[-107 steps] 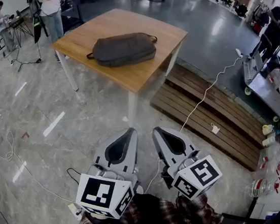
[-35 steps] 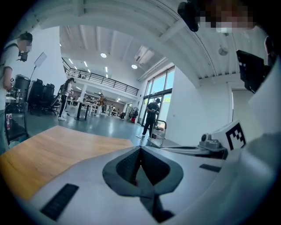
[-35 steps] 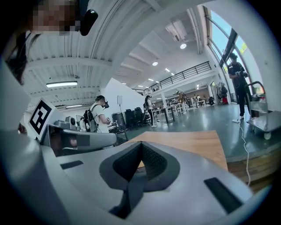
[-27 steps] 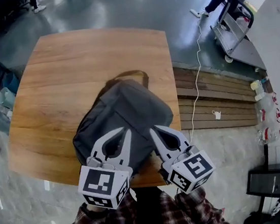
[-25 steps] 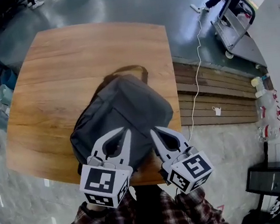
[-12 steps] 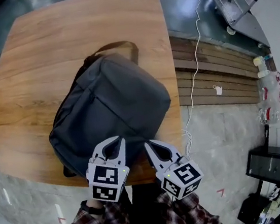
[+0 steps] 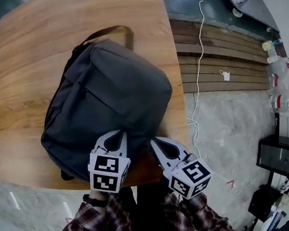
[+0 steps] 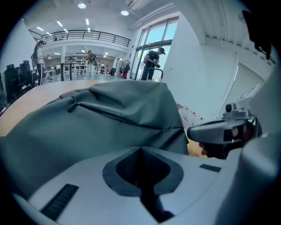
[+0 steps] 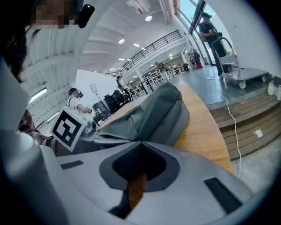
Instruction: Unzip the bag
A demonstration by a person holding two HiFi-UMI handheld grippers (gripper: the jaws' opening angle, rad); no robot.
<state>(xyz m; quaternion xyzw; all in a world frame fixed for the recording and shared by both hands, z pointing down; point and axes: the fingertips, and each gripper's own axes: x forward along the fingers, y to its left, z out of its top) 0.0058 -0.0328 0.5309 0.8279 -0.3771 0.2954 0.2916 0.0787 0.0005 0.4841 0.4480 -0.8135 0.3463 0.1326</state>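
A dark grey bag [image 7: 105, 101] lies flat on the wooden table [image 7: 23, 75], its strap handle [image 7: 108, 32] at the far end. A zipper line [image 8: 103, 110] with its pull [image 8: 72, 107] runs across the top panel. My left gripper [image 7: 116, 135] hovers over the bag's near end, jaws shut with nothing between them. My right gripper [image 7: 153, 141] is just beside the bag's near right corner, over the table edge, also shut and empty. In the left gripper view the bag [image 8: 109, 127] fills the front. In the right gripper view the bag [image 9: 153, 112] lies ahead to the left.
A wooden-slat platform [image 7: 221, 54] lies right of the table, crossed by a white cable [image 7: 198, 42]. Bottles [image 7: 279, 76] and a black cabinet [image 7: 287, 157] stand further right. Several people stand far off in the hall in both gripper views.
The person has walked up to the table; the bag now lies directly below. Both shut grippers have come down to the bag's near end, the left one over its fabric.
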